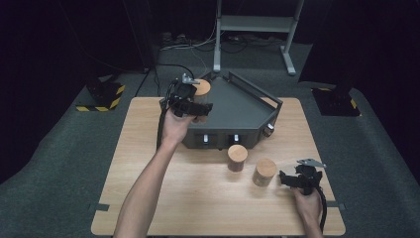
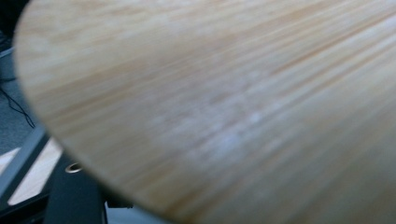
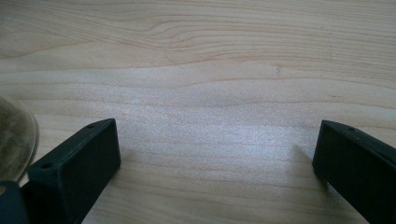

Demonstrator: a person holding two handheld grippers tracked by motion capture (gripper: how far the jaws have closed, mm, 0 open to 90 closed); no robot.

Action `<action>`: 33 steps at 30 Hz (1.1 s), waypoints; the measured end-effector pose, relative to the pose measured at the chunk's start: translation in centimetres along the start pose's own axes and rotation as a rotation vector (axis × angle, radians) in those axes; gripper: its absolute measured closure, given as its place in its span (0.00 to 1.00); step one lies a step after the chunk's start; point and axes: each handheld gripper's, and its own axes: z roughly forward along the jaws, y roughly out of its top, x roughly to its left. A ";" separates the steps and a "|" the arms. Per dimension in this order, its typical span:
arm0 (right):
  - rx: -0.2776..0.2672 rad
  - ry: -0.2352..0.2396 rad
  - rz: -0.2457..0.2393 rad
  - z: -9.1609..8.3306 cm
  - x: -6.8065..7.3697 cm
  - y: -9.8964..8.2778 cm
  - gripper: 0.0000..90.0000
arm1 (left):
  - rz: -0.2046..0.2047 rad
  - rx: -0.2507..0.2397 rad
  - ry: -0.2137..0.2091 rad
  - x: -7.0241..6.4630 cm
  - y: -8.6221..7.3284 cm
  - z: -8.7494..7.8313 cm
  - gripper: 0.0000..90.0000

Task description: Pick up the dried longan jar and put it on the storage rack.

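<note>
High view: left gripper pinches a jar over the tray; right gripper, spread, rests beside another jar.

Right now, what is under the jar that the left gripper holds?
Under the jar held by the left gripper is the dark grey tray on the table. The gripper and hand cover the jar's base, so contact cannot be judged.

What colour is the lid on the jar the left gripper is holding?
Light wood-grain tan; the lid shows best in the left gripper view.
</note>
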 end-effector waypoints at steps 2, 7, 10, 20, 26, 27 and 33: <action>0.000 0.000 -0.002 0.0 0.0 0.0 0.00 | -0.013 -0.010 0.002 0.1 0.4 0.3 0.29; 0.000 0.000 -0.003 0.0 0.0 0.0 0.00 | -0.007 -0.008 0.025 -0.2 0.8 1.7 0.29; 0.000 0.000 -0.003 0.0 0.0 0.0 0.00 | -0.013 -0.006 0.035 -0.4 0.8 2.5 0.29; 0.001 0.000 0.000 0.0 0.0 0.0 0.00 | -0.032 0.006 0.056 0.0 0.9 5.1 0.29; 0.000 0.000 -0.002 0.0 0.0 0.0 0.00 | -0.053 0.008 0.075 0.2 0.5 6.2 0.29; 0.000 0.000 -0.001 0.0 0.0 0.0 0.00 | -0.060 0.007 0.075 0.3 0.4 6.4 0.29; 0.000 0.000 -0.003 0.0 0.0 0.0 0.00 | -0.075 0.017 0.091 0.4 -0.5 7.1 0.29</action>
